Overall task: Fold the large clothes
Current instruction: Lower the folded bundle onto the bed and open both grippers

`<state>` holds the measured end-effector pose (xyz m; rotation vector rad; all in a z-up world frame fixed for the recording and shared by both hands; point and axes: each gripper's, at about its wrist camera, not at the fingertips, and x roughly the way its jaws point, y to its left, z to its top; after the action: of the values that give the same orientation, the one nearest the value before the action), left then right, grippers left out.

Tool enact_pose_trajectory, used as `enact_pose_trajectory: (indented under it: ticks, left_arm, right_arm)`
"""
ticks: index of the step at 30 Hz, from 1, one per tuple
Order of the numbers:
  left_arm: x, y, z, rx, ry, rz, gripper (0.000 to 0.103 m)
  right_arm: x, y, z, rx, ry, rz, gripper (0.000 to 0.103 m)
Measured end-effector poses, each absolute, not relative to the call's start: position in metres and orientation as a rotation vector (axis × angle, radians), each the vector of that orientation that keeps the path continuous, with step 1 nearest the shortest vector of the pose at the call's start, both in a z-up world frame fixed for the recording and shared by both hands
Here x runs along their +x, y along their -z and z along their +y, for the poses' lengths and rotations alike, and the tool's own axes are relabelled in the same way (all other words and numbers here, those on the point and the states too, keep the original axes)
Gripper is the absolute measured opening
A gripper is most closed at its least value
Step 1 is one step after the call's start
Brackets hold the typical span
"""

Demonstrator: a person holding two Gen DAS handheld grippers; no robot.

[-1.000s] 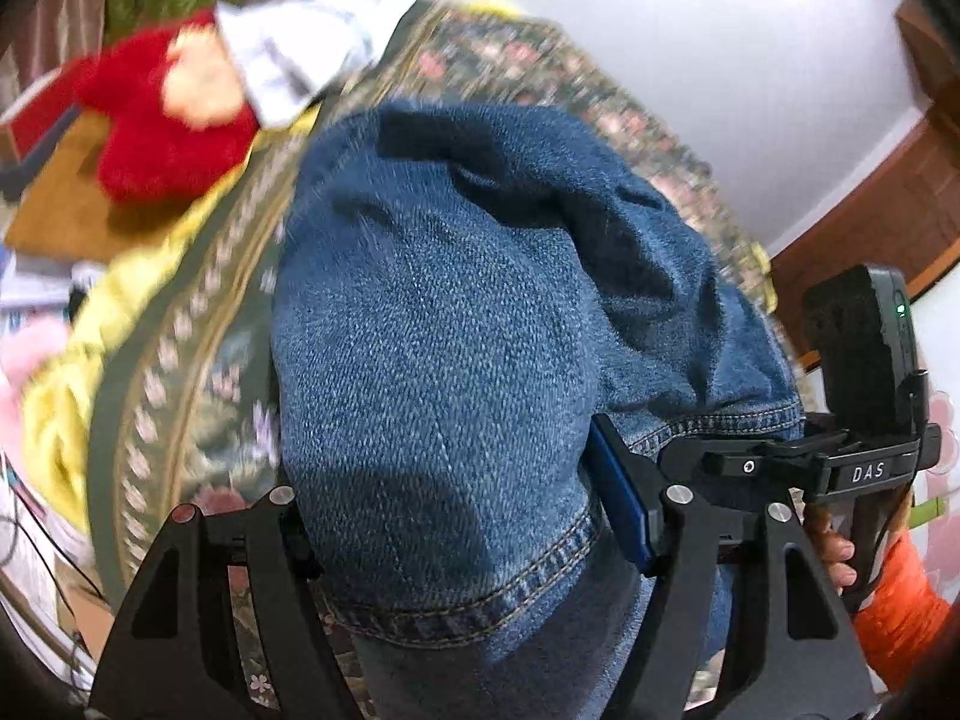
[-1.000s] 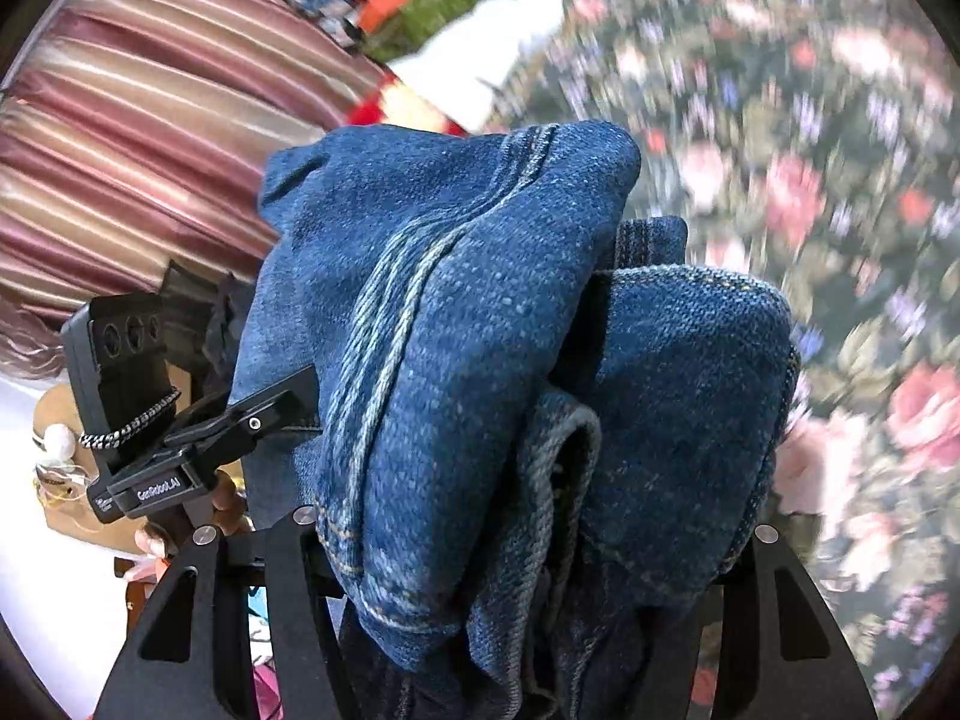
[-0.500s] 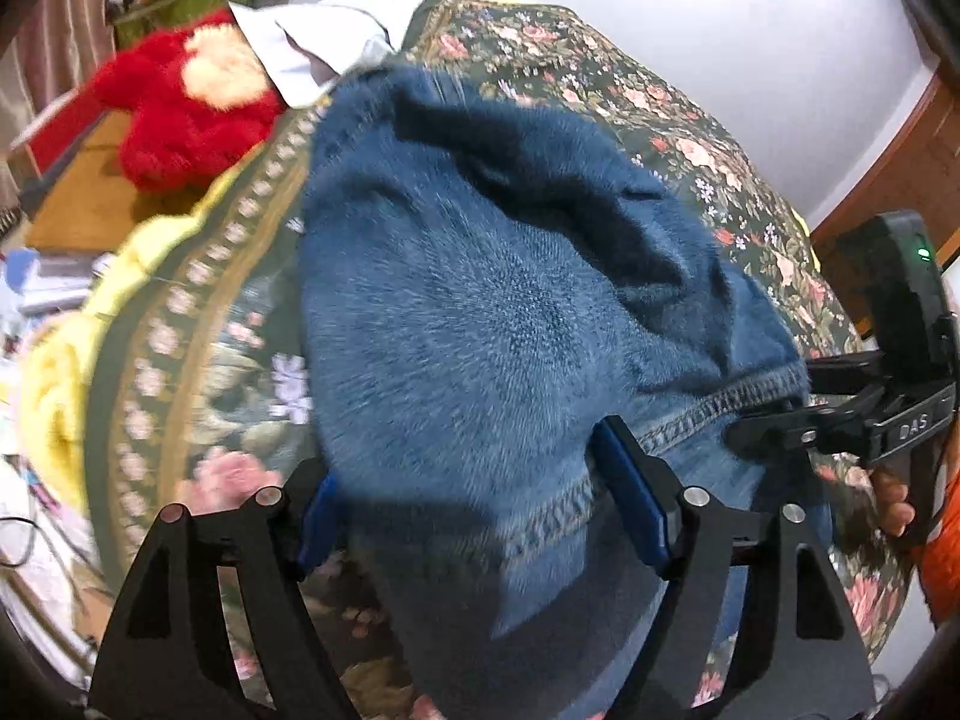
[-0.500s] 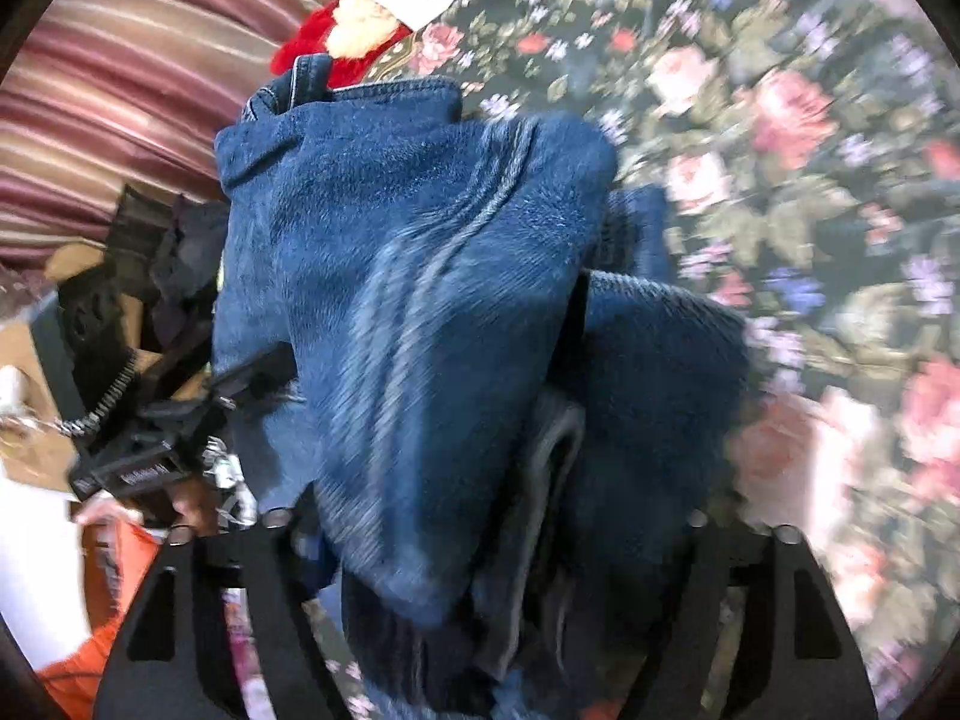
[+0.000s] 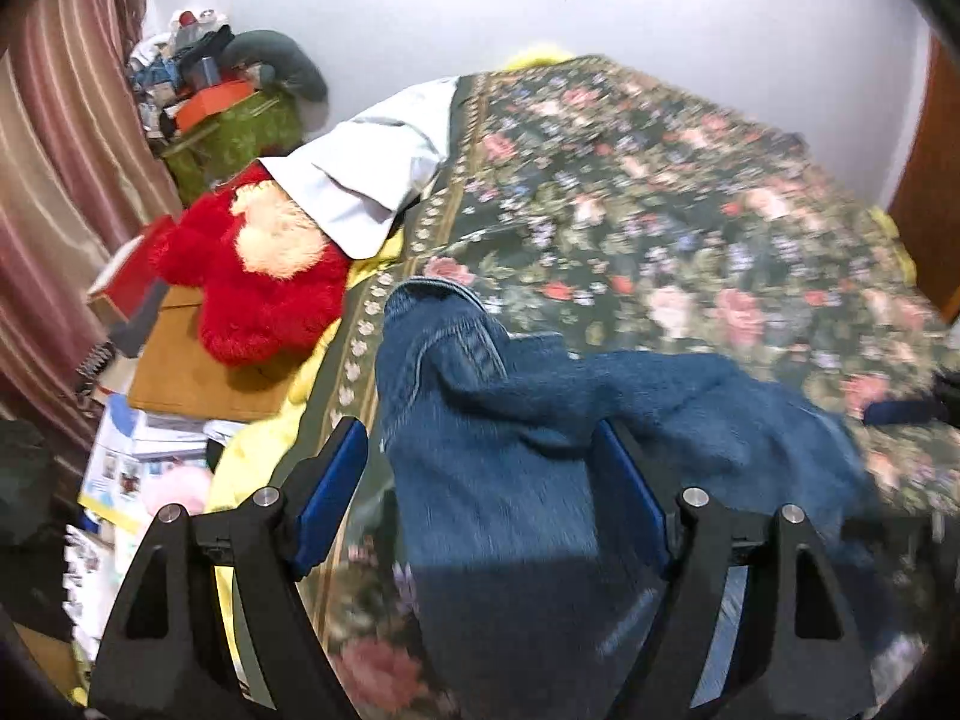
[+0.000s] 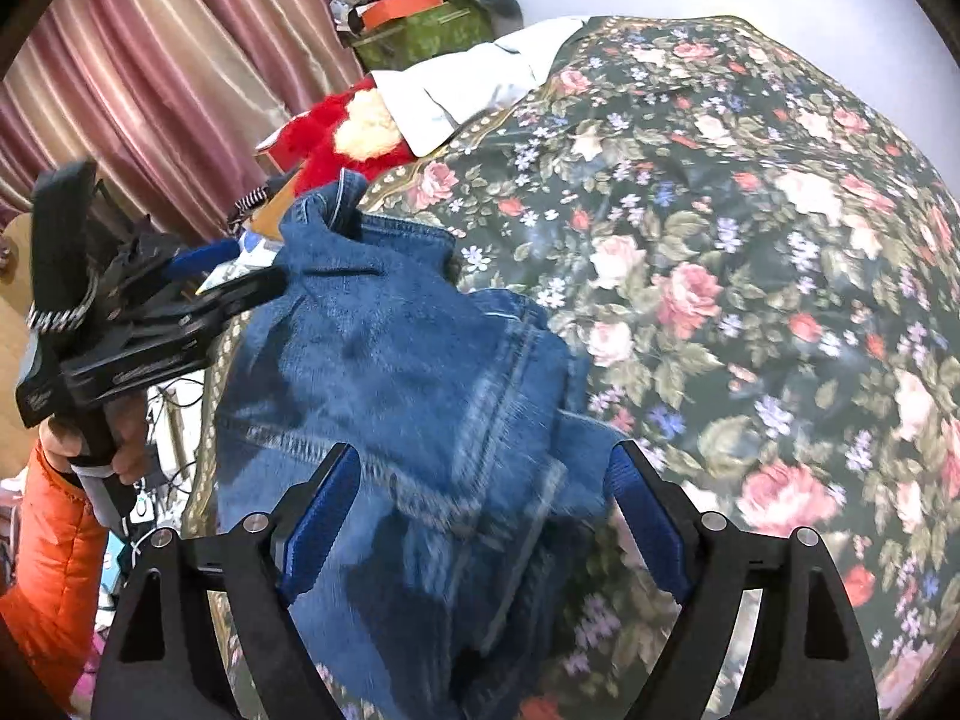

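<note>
Left wrist view: striped curtain (image 5: 54, 180) seen at 9 o'clock, red plush toy (image 5: 258, 294) at 10 o'clock, white pillow (image 5: 372, 174) at 11 o'clock above it. Blue jeans (image 5: 516, 456) are bunched on the floral bedspread (image 5: 690, 210), spreading from centre toward 4 o'clock. Left gripper (image 5: 480, 498) is spread apart, jaws just opened wider; denim lies between the blue pads, left pad clear of cloth, right pad at the fold edge, contact not clear (blur).

Right wrist view: the other tool is seen at 9 o'clock, held by a hand (image 6: 120, 438) with an orange sleeve (image 6: 54, 546). Right gripper (image 6: 480, 516) is spread wide, jaws just opened further, jeans between the pads, neither pad seen pressing
</note>
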<state>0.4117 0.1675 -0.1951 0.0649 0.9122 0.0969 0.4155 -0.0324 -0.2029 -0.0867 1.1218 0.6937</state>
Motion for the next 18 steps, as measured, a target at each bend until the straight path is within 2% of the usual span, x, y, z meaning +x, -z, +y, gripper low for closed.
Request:
enact_pose_trajectory:
  ticks: [5, 8, 12, 18]
  left_arm:
    - [0.441, 0.226, 0.167, 0.045, -0.159, 0.993, 0.087]
    - [0.436, 0.226, 0.167, 0.029, -0.167, 0.990, 0.087]
    - [0.410, 0.198, 0.161, 0.043, -0.157, 0.945, 0.086]
    - [0.346, 0.121, 0.145, 0.049, -0.114, 0.777, 0.087]
  right_arm:
    - [0.420, 0.244, -0.018, -0.178, -0.662, 1.178, 0.084]
    - [0.419, 0.250, -0.028, -0.172, -0.658, 1.183, 0.084]
    - [0.413, 0.234, -0.043, -0.153, -0.645, 1.179, 0.084]
    - [0.381, 0.167, -0.066, -0.109, -0.626, 1.014, 0.084]
